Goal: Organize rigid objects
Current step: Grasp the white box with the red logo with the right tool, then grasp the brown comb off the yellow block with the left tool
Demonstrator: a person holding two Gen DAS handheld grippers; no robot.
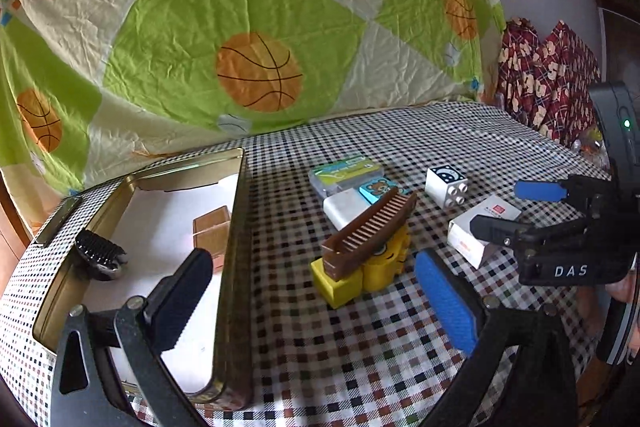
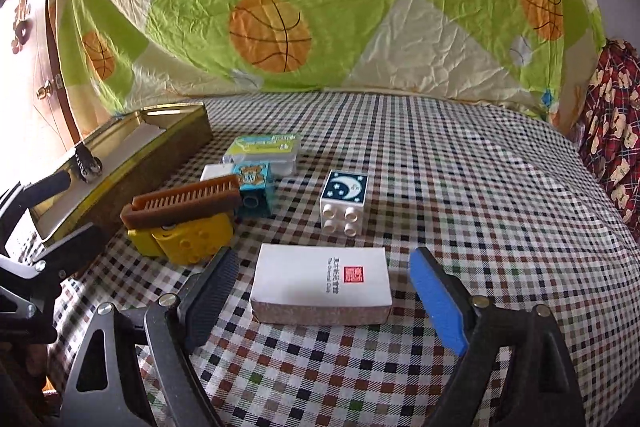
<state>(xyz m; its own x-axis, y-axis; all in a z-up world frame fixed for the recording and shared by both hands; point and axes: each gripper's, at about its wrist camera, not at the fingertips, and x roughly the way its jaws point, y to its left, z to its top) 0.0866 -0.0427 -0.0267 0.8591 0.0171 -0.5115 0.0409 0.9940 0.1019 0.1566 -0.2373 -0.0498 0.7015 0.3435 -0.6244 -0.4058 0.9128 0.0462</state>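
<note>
My left gripper (image 1: 316, 303) is open and empty, its left finger over the gold tin tray (image 1: 236, 227), its right finger just in front of the brown comb (image 1: 368, 231) lying on the yellow blocks (image 1: 360, 271). My right gripper (image 2: 320, 291) is open, its fingers on either side of the white box (image 2: 322, 285) with a red seal, not touching it. It also shows in the left wrist view (image 1: 516, 211) over that box (image 1: 476, 231). A white moon block (image 2: 345, 201) stands beyond the box.
The tray holds a small cardboard box (image 1: 212, 231) and a black ribbed part (image 1: 100, 255) on its rim. A teal bear block (image 2: 254, 187), a white slab (image 1: 346, 211) and a green-labelled case (image 2: 264, 151) lie behind the comb (image 2: 184, 203). A basketball-print sheet (image 1: 256, 27) hangs behind the checkered table.
</note>
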